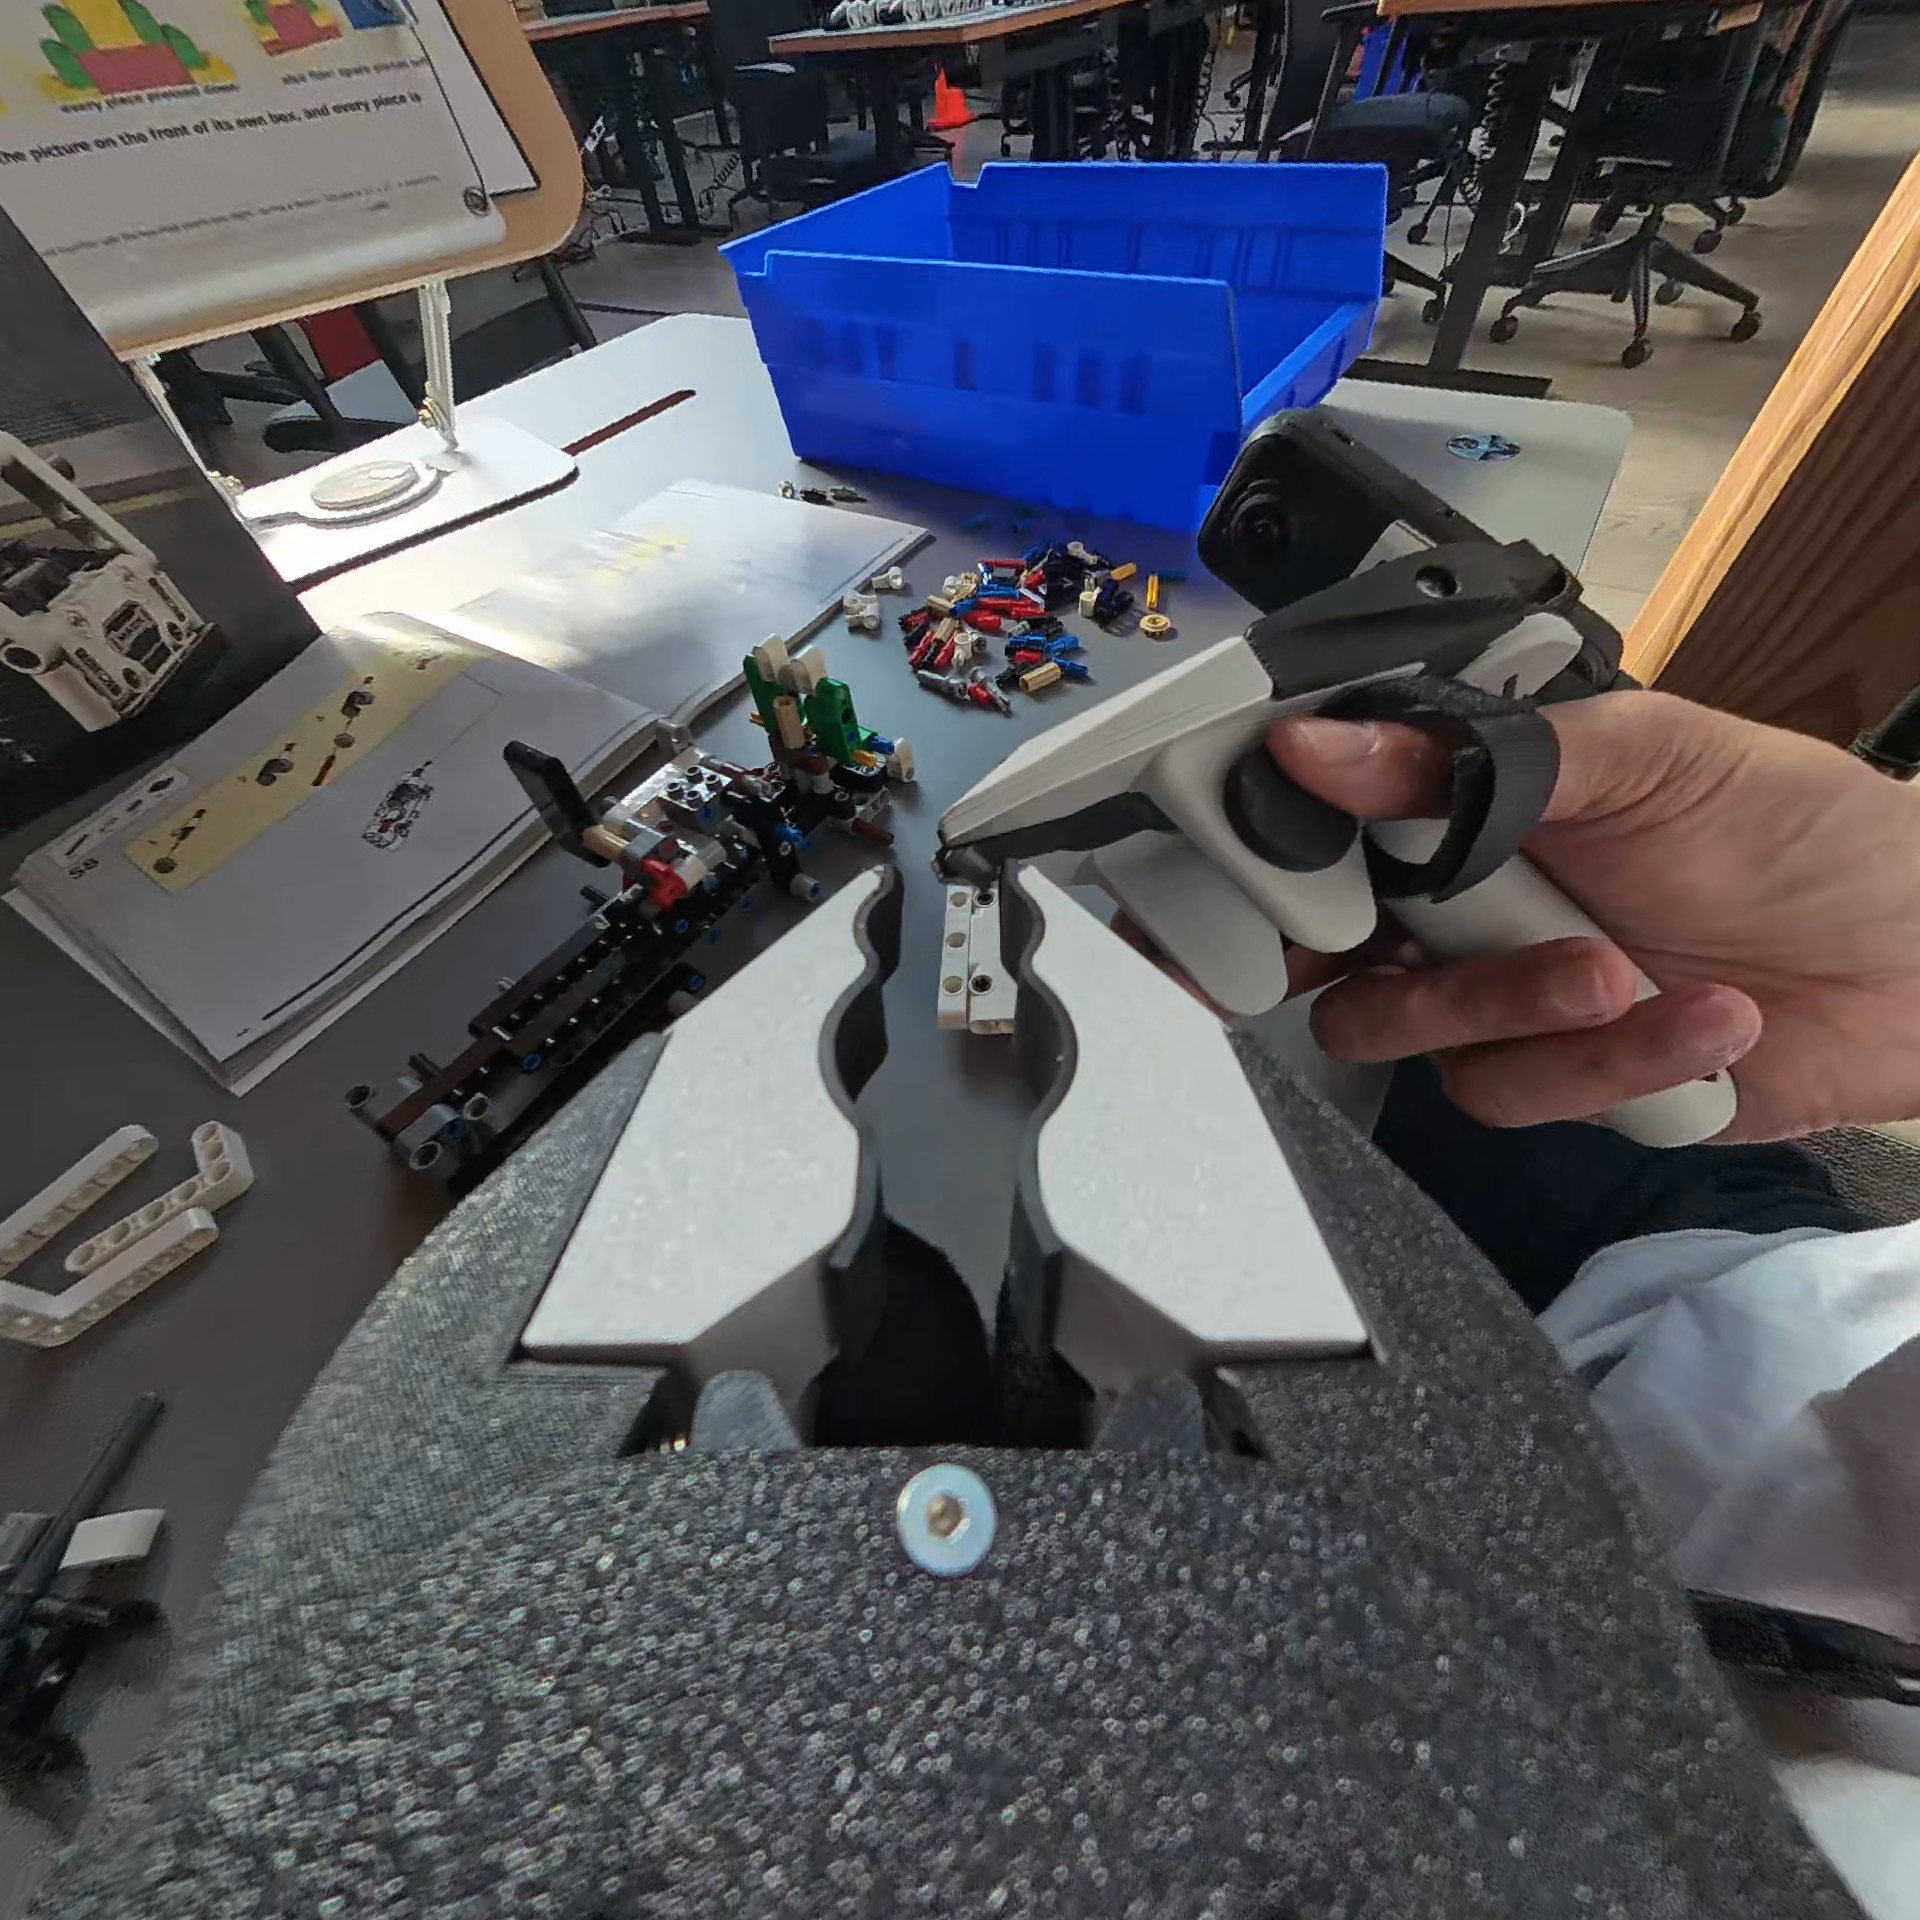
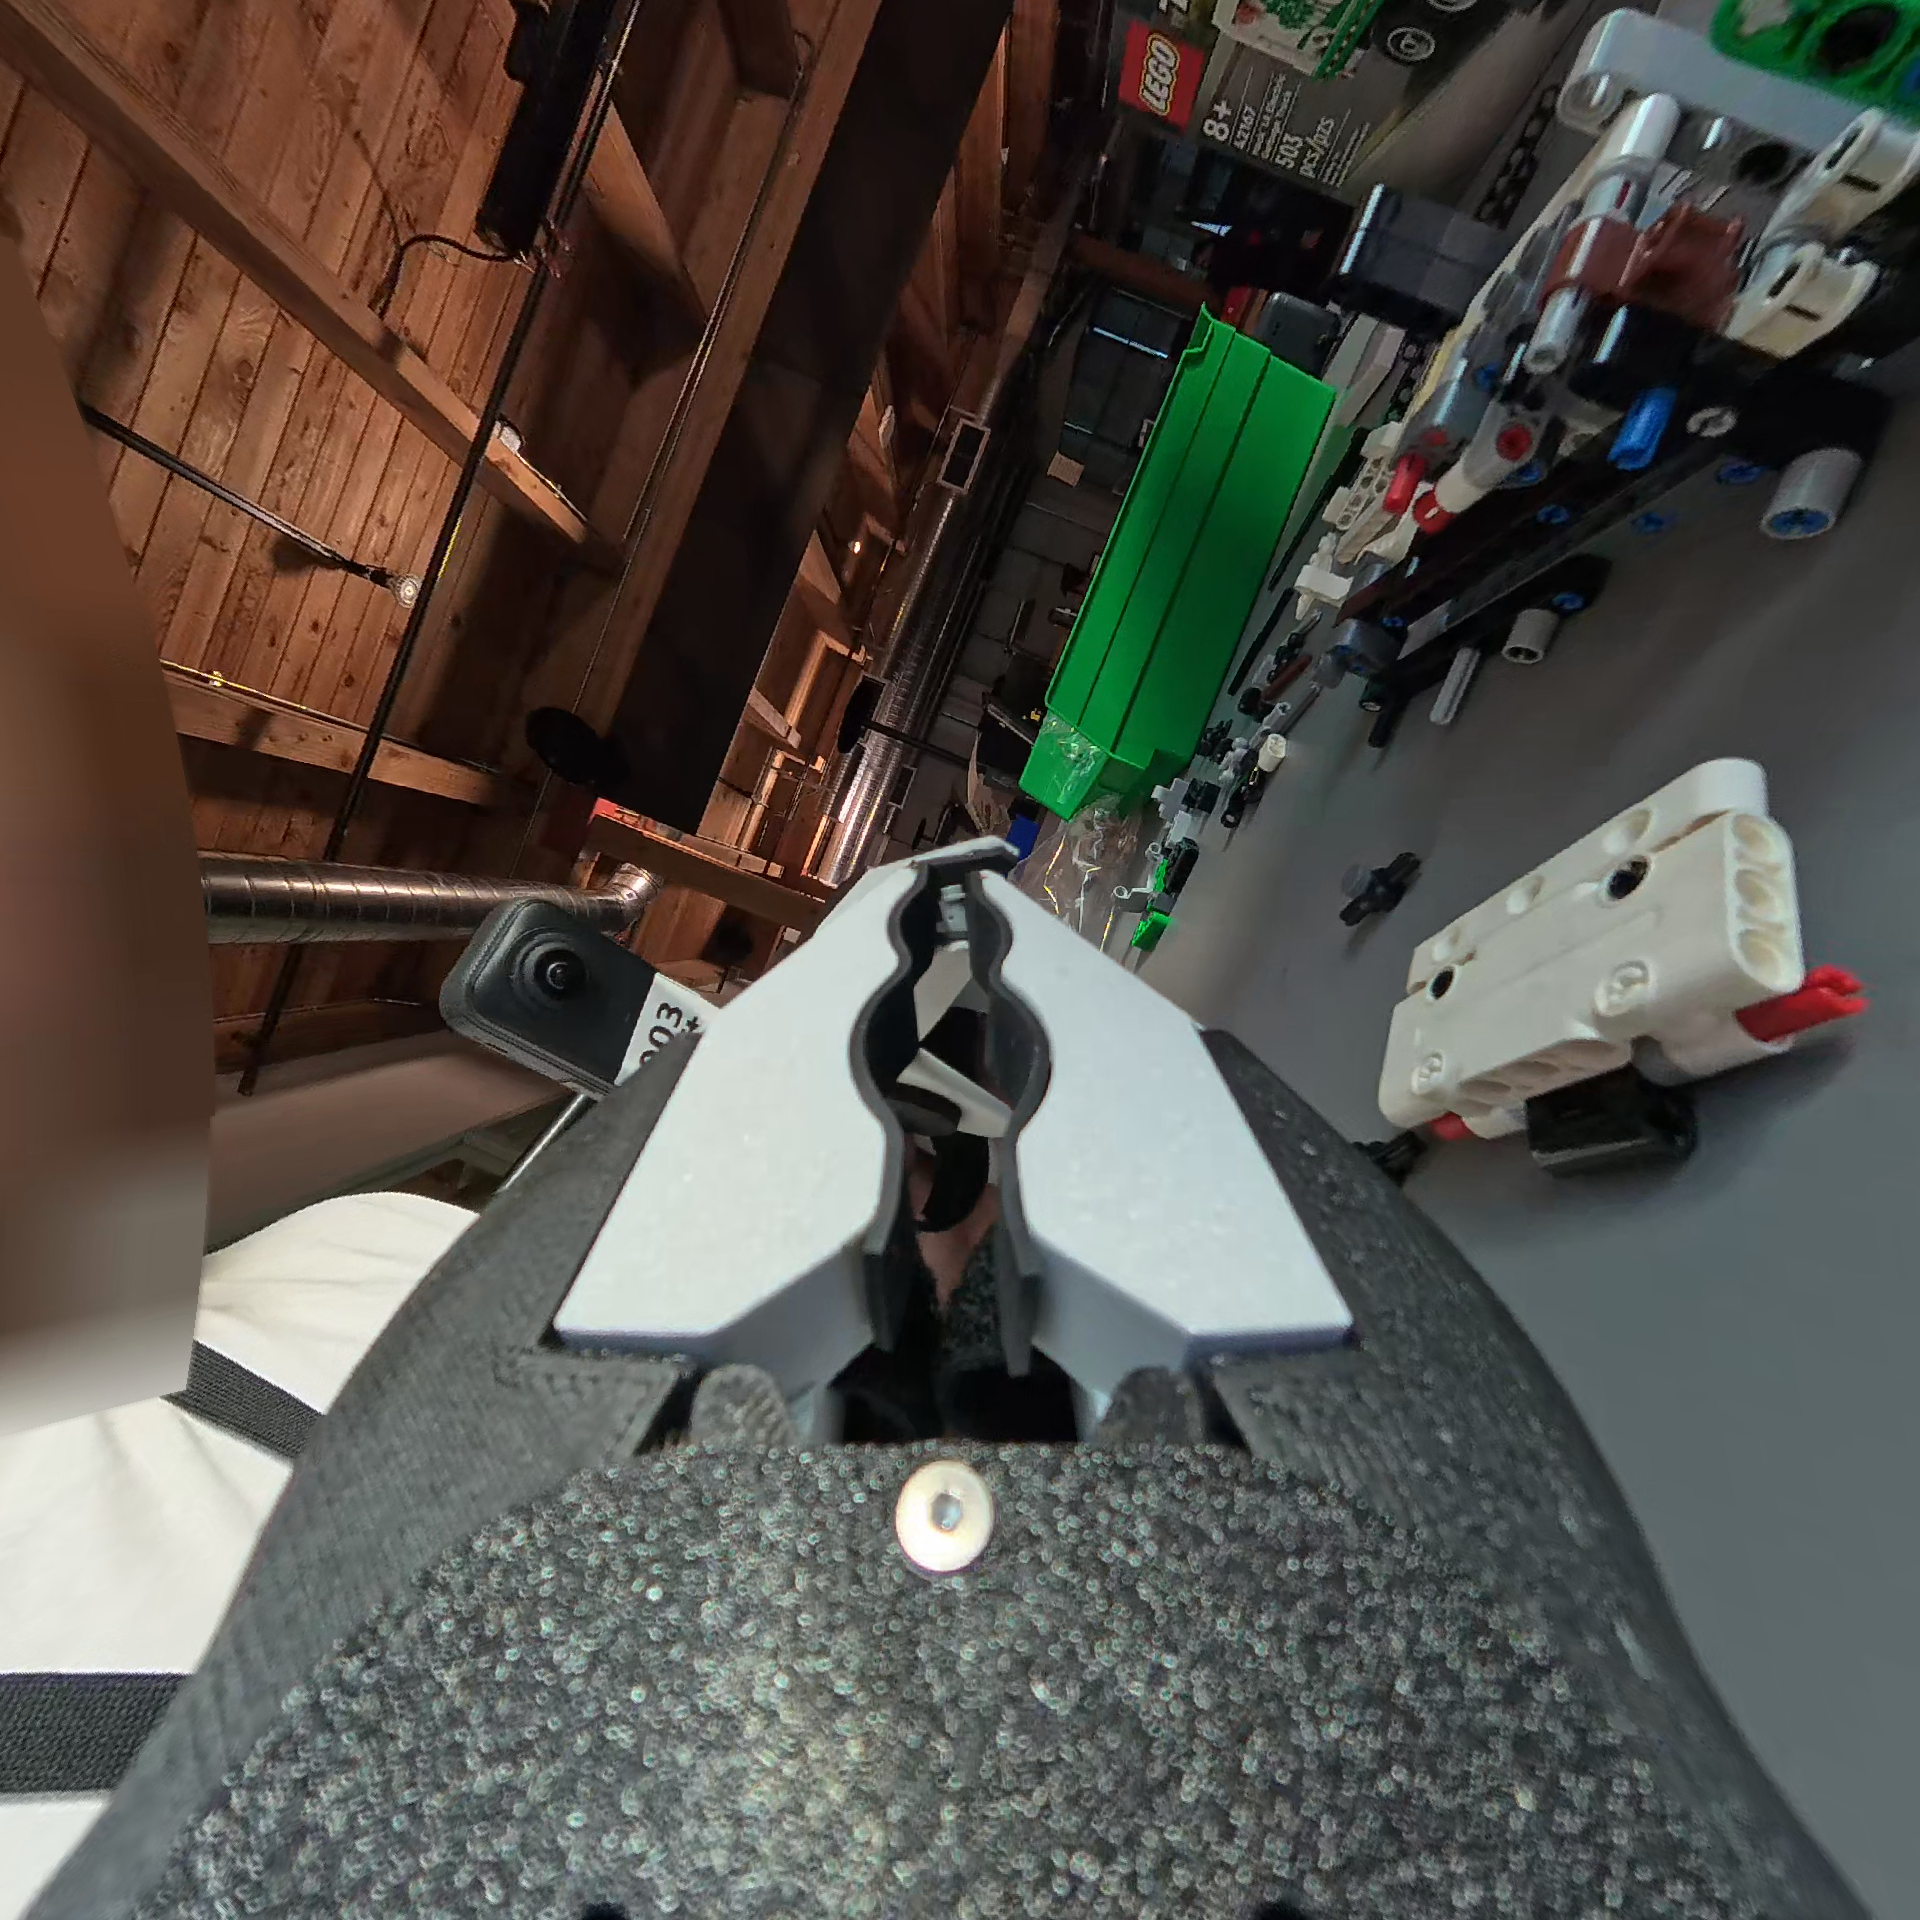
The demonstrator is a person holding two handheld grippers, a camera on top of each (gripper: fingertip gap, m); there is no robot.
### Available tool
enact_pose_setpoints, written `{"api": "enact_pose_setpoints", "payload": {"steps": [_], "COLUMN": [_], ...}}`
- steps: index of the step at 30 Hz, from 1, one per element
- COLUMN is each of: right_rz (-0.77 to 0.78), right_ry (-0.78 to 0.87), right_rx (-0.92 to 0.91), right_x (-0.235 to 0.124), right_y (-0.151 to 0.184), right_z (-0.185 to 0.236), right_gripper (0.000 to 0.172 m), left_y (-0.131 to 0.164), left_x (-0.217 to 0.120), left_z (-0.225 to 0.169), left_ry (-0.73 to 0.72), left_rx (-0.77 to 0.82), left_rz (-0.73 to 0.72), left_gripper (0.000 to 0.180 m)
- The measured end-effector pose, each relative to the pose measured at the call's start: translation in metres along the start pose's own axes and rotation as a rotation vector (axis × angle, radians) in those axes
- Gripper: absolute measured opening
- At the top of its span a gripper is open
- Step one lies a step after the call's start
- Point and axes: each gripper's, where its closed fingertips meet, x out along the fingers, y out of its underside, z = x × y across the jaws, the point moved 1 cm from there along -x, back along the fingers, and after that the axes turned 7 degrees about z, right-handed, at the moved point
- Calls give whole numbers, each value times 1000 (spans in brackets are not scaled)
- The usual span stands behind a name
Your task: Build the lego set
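White beam [image 1: 975,956] between left jaws

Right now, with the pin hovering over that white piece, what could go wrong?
The white piece touches only one pad of the left tongs, so a push could tip it. The grey pin sits at the very tips of the right tongs and might twist or pop out.

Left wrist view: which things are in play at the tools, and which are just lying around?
In play:
- left tool, open, white beam between its fingers
- right tool, shut on a small grey pin at the beam's top end

Lying about:
- blue bin
- loose pins
- half-built model
- booklet
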Motion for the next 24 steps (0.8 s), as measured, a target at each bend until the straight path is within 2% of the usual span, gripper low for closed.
{"api": "enact_pose_setpoints", "payload": {"steps": [4,11,13,15,17,20,22,24], "right_rz": [-12,54,133,203,264,321,455,578], "right_ry": [8,19,51,-24,-4,141,121,192], "right_rx": [-18,-83,-174,-177,-205,-447,-616,-834], "right_x": [-3,-9,-11,-12,-16,-27,-32,-39], "right_y": [-2,4,8,15,18,7,13,18], "right_z": [1,0,-1,9,9,7,20,13], "right_gripper": [3,2,3,7,9,7,9,16], "left_y": [0,2,7,7,8,5,6,10], "left_x": [-2,-3,-3,-5,-8,-11,-11,-11], "left_z": [-4,-10,-14,-22,-26,-29,-32,-42], "left_ry": [-2,28,98,222,318,397,454,555], "left_rx": [47,167,171,132,102,104,107,107], "left_rz": [-3,26,52,49,54,38,55,92], "left_gripper": [2,1,2,1,1,1,1,2]}}
